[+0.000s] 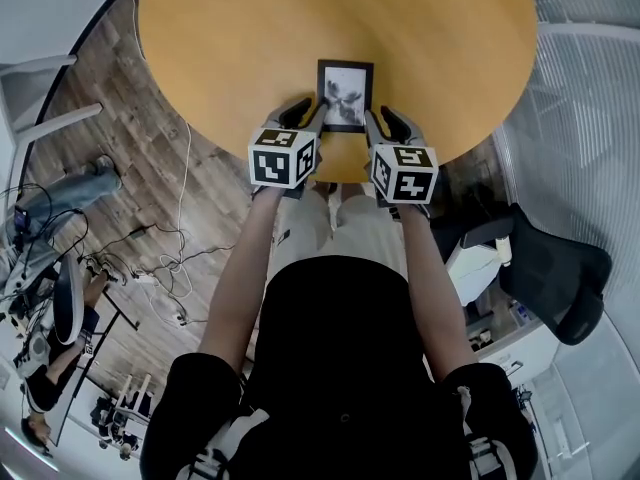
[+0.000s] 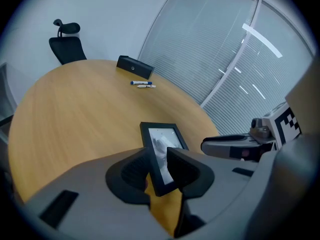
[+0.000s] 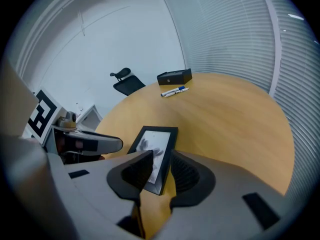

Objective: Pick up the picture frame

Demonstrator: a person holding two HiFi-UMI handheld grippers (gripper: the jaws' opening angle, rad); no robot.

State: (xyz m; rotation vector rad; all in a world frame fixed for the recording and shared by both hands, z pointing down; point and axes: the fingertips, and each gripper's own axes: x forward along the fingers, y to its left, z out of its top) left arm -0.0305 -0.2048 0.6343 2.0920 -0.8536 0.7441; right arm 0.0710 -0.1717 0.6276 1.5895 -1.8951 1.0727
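Note:
A small black picture frame [image 1: 345,95] with a grey print lies flat on the round wooden table [image 1: 230,38], close to its near edge. My left gripper [image 1: 306,116] stands at the frame's left side and my right gripper [image 1: 384,124] at its right side, both slanting down. In the left gripper view the frame [image 2: 159,141] shows in the gap of the left gripper [image 2: 157,165], whose jaws are apart. In the right gripper view the frame [image 3: 156,145] has its right edge in the gap of the right gripper [image 3: 162,166], also apart. Neither pair of pads visibly presses on it.
At the table's far side sit a black box [image 2: 134,66] and two markers [image 2: 143,84]. A black office chair [image 2: 65,44] stands behind the table, another [image 1: 555,268] at my right. Cables [image 1: 150,258] lie on the wooden floor at left. Window blinds [image 3: 235,39] line the wall.

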